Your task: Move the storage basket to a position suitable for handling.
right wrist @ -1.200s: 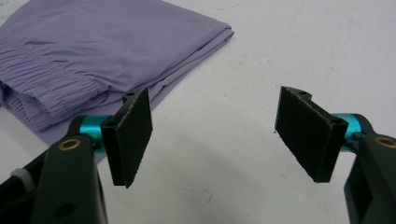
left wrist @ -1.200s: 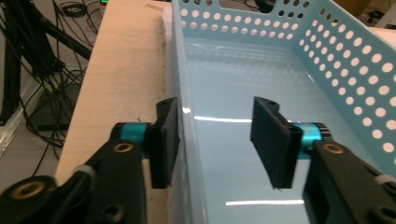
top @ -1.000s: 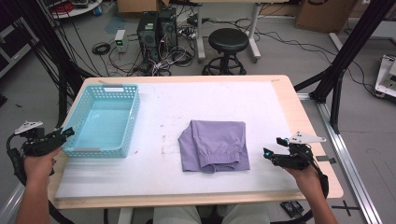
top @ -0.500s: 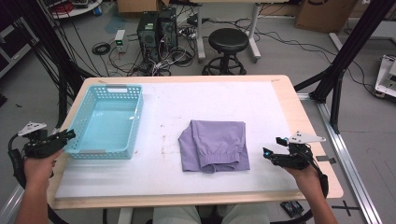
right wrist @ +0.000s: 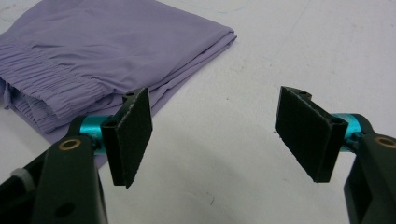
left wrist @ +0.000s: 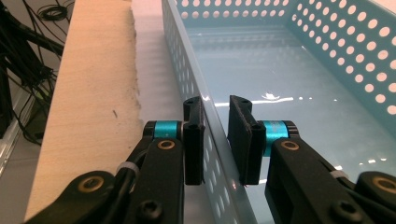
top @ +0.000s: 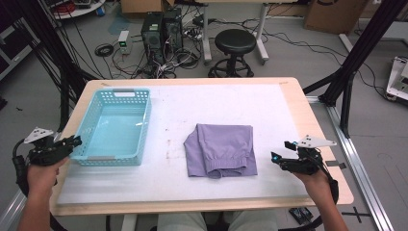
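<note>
A light blue perforated basket (top: pixel 144 120) lies empty at the left of the table. My left gripper (top: pixel 74 141) is at its near left corner. In the left gripper view its jaws have just been closing and the left gripper (left wrist: pixel 215 135) now straddles the basket's side wall (left wrist: pixel 187 60), one pad outside and one inside, pinching it. Folded lilac shorts (top: pixel 221 149) lie in the middle of the table. My right gripper (top: pixel 281 150) hovers to their right, open and holding nothing. In the right gripper view the shorts (right wrist: pixel 107 42) lie ahead and left of my right gripper (right wrist: pixel 215 130).
A white sheet (top: pixel 269 110) covers the wooden table (top: pixel 308 125). Beyond the far edge stand a black stool (top: pixel 235 43), computer towers (top: pixel 161 29) and loose cables. Black frame legs (top: pixel 351 72) rise at the right.
The left gripper's jaws closed onto the basket's wall. The basket has shifted a little to the right. The right hand has kept still.
</note>
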`<state>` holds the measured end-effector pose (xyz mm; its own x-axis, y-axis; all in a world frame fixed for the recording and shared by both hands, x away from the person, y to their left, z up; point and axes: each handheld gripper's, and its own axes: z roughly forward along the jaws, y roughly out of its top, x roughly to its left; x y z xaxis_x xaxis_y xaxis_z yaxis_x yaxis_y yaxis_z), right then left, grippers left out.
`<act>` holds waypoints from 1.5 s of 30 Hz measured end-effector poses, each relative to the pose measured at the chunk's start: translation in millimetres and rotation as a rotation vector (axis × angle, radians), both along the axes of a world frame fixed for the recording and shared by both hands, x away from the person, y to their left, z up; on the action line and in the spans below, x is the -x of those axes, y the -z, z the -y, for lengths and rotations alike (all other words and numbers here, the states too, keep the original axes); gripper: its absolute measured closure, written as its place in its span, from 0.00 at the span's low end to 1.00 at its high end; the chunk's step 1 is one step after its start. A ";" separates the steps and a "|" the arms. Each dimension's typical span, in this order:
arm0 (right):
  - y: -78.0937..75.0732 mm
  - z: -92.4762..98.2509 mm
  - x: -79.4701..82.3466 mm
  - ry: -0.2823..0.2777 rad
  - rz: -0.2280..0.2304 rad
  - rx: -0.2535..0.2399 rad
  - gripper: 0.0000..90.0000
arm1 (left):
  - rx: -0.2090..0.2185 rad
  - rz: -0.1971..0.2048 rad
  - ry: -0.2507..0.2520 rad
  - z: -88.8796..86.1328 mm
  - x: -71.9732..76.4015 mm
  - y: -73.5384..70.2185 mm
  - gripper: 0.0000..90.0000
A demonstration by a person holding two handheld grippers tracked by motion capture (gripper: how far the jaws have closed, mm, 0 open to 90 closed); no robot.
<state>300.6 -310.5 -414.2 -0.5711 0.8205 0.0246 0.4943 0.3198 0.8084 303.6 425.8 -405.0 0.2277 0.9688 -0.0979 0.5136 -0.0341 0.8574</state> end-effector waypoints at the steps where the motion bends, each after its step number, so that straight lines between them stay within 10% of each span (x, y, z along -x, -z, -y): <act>1: -0.1 0.0 0.1 0.000 -0.001 0.000 0.31 | 0.004 0.000 -0.003 1.1 -0.2 0.0 0.84; 13: -0.7 -0.1 0.4 -0.003 -0.001 0.001 0.31 | 0.024 0.007 -0.016 6.9 5.7 1.1 0.83; 25: -2.8 3.2 -0.4 0.002 0.003 -0.008 0.31 | 0.166 0.183 -0.138 14.3 23.1 -26.7 0.29; 45: -4.0 6.3 -5.7 0.006 0.001 -0.032 0.31 | 0.199 0.310 0.021 71.3 30.7 -42.9 0.26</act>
